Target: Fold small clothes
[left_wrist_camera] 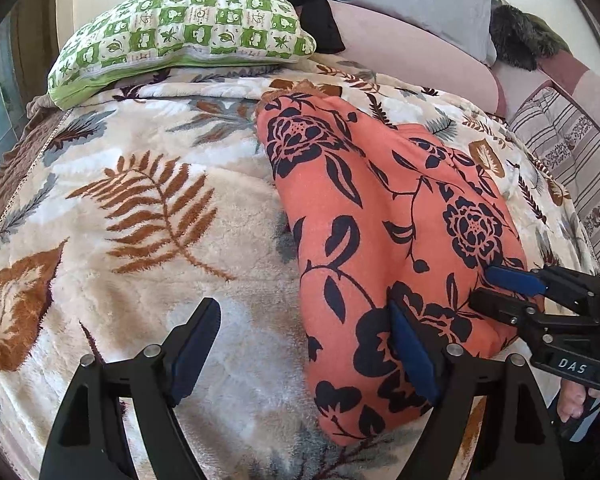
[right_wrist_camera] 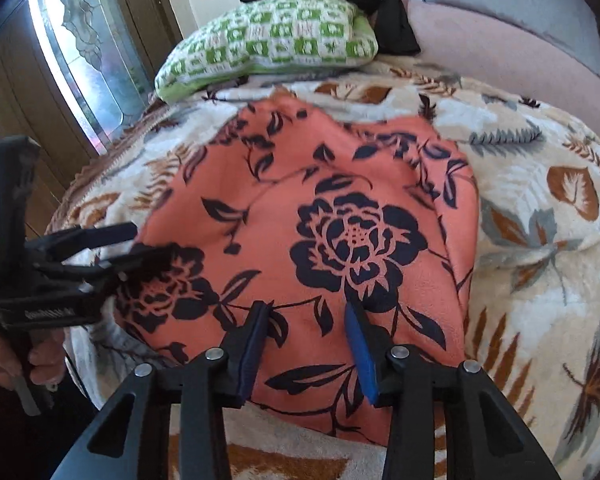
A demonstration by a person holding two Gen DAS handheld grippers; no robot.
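The orange floral garment (left_wrist_camera: 384, 240) lies flat on the leaf-print blanket (left_wrist_camera: 140, 208), its long axis running away from both grippers toward the green checked pillow (left_wrist_camera: 180, 36). From the left gripper (left_wrist_camera: 304, 352) it sits off to the right: the right-hand finger hangs over the cloth's near left edge, the other over bare blanket, jaws spread wide, nothing between the pads. From the right gripper (right_wrist_camera: 308, 348) the garment is dead ahead and just below, near hem right under the fingertips; jaws partway apart, both blue pads above the cloth, not visibly pinching it. The right gripper looks nearer to a grab, centred on the near hem; the left is at the side edge. Both tools tilt steeply down toward the bed, each held in a person's hand (right_wrist_camera: 16, 360) at the handle. Judgement: the next fold likely needs the near hem lifted and carried along that long axis toward the pillow.
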